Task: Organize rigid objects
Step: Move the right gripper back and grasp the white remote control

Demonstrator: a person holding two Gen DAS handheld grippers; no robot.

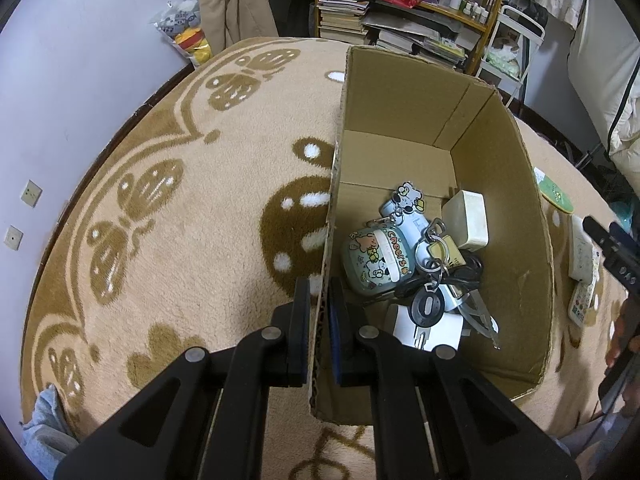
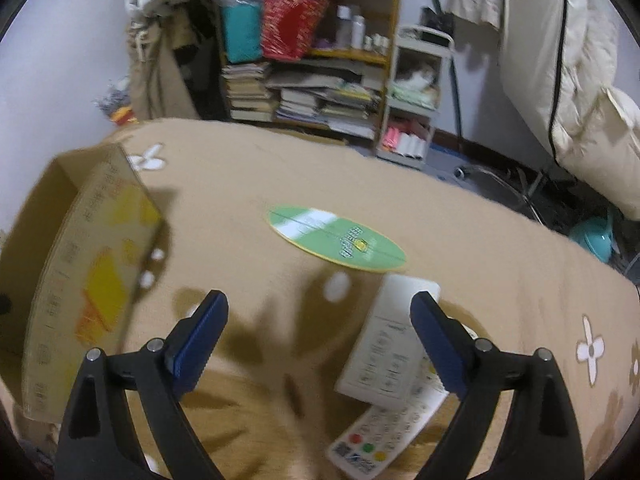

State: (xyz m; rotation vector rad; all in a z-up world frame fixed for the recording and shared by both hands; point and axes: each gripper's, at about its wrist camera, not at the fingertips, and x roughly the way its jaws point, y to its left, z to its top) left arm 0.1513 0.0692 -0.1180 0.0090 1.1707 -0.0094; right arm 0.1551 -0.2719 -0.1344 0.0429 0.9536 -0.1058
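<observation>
Left wrist view shows the left gripper (image 1: 319,300) clamped down on the near side wall of the cardboard box (image 1: 516,184), one finger outside and one inside. My guess is it's just there to pin the box so it doesn't slide around on the fuzzy brown blanket (image 1: 180,208) while stuff gets dropped in. Already sitting in the box toward 6 o'clock: a cartoon earbud case (image 1: 376,260), a bunch of keys (image 1: 438,276), a small cream box (image 1: 468,220) and a white card (image 1: 428,332) under the keys.

From the right wrist view, the right gripper (image 2: 320,340) has its jaws spread wide with nothing between them, hanging above the blanket. What's left to tidy sits outside the box: a white remote (image 2: 390,344) at about 4 o'clock right by the right finger, overlapping a second remote with coloured buttons (image 2: 376,440) at 5 o'clock, and a green oval card (image 2: 336,240) at about 12 o'clock. Jaws that wide look set for a grab at the white remote, I'd say, since it's closest. The picture is blurry, so fine detail on the remotes is a no-go.
</observation>
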